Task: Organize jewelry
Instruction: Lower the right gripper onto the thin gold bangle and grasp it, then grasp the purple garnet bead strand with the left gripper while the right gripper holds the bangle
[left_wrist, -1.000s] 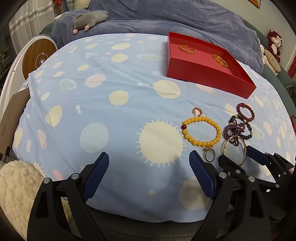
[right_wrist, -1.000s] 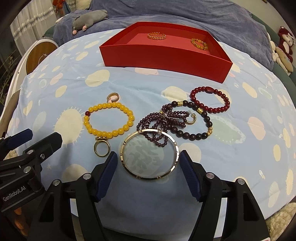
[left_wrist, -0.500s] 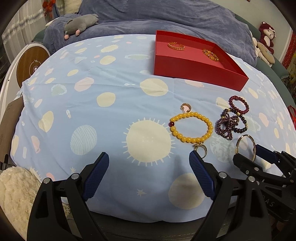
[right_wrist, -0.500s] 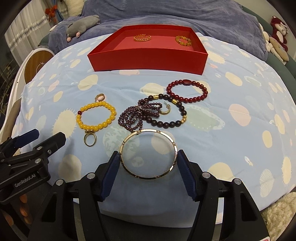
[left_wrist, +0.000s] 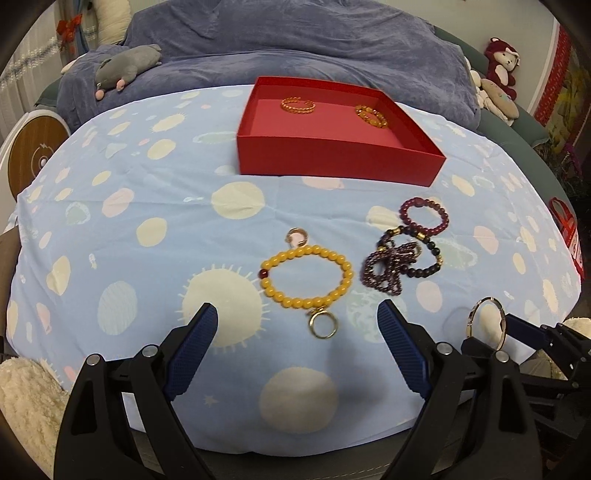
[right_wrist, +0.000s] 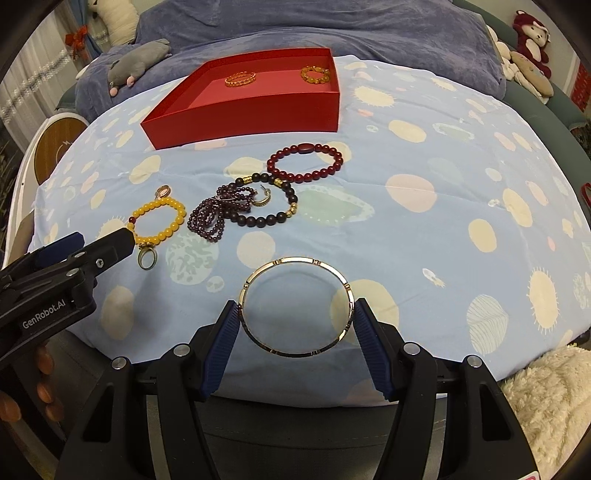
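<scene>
My right gripper (right_wrist: 295, 323) is shut on a gold bangle (right_wrist: 295, 305) and holds it above the blue sheet; the bangle also shows in the left wrist view (left_wrist: 485, 323). My left gripper (left_wrist: 297, 330) is open and empty, just short of a gold ring (left_wrist: 322, 326) and a yellow bead bracelet (left_wrist: 306, 277). A purple bead tangle (left_wrist: 388, 267), a dark bead bracelet (right_wrist: 275, 199) and a red bead bracelet (right_wrist: 304, 162) lie to the right. A red tray (left_wrist: 332, 158) at the back holds two gold-orange bracelets (left_wrist: 297, 105).
A small rose-gold ring (left_wrist: 296, 236) lies beyond the yellow bracelet. A gold hoop earring (right_wrist: 260, 197) rests among the dark beads. A grey plush toy (left_wrist: 125, 68) lies on the purple blanket behind. A fluffy cream rug (right_wrist: 546, 402) lies below the bed edge.
My right gripper closed on the gold bangle, lifted it off the sheet and drew back toward me. Both cameras pulled back and tilted, so the tray sits more centred.
</scene>
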